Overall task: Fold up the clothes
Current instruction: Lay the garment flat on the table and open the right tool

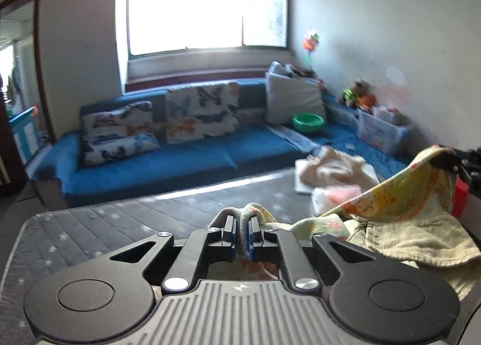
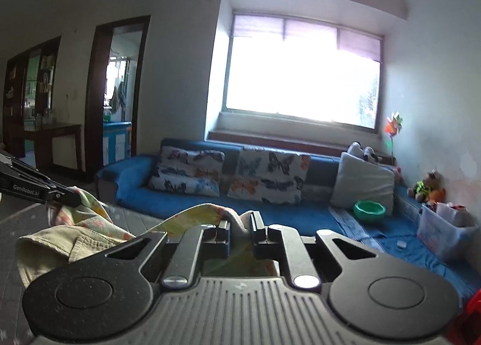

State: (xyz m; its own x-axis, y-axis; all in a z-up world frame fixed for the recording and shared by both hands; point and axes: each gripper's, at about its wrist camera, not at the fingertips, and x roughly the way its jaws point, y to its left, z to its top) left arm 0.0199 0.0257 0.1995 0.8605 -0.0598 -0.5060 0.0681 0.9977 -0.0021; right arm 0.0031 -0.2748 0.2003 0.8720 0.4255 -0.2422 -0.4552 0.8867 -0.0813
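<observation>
A yellow floral garment (image 1: 399, 197) with a ribbed pale-green hem (image 1: 421, 239) hangs between my two grippers above the grey quilted mat (image 1: 90, 233). My left gripper (image 1: 241, 233) is shut on one corner of it. My right gripper (image 2: 240, 232) is shut on another corner; the cloth (image 2: 192, 218) drapes left from it toward the left gripper (image 2: 60, 194). The right gripper also shows at the right edge of the left wrist view (image 1: 451, 164), cloth draped over it.
A pile of pale clothes (image 1: 333, 170) lies on the mat's far right. Behind stands a blue corner sofa (image 1: 180, 158) with butterfly cushions (image 1: 201, 113), a green bowl (image 1: 308, 123) and a clear storage box (image 1: 381, 131). Doorways (image 2: 117, 89) open at the left.
</observation>
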